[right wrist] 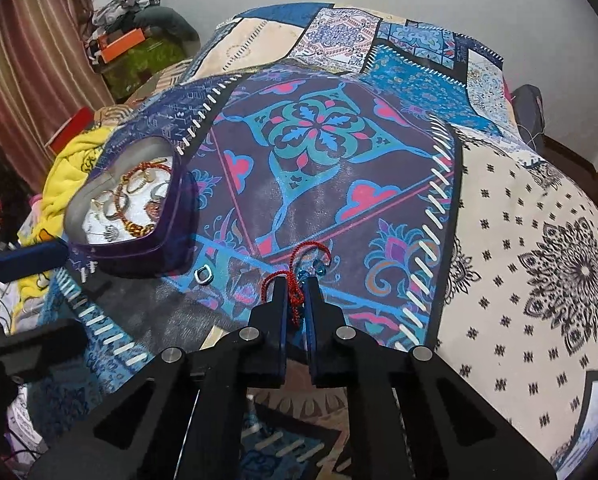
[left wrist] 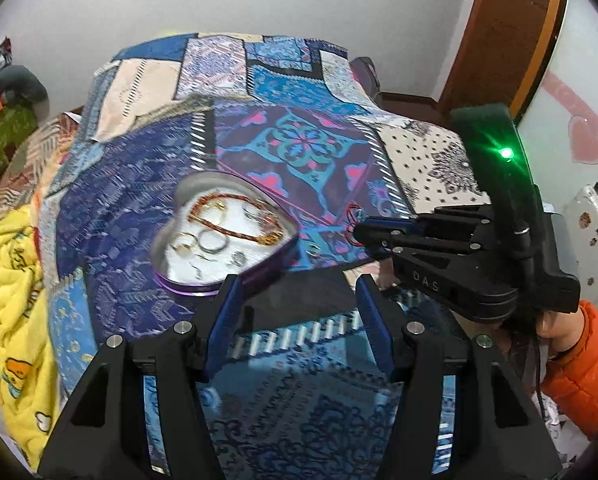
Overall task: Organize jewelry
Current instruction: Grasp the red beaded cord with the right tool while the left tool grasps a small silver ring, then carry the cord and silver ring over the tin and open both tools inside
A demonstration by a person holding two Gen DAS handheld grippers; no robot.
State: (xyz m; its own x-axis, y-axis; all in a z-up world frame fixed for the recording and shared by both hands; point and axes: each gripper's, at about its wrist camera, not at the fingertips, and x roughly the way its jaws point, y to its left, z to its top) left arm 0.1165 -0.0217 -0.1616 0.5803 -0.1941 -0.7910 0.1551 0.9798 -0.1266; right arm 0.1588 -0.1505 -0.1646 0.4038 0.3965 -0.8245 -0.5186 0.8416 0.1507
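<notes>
left gripper (left wrist: pixel 297 280) agape, right gripper (right wrist: pixel 295 282) — pinched closed

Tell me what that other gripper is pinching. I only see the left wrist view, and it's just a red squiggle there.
Observer: The right gripper is shut on a red twisted cord.
Operator: Only a cord?
Observer: No, blue beads sit on it just beyond the gripper's tips.
Operator: Anything else loose nearby?
Observer: A small silver D-shaped ring lies on the patchwork cloth beside the purple heart-shaped tin, not touching it.
</notes>
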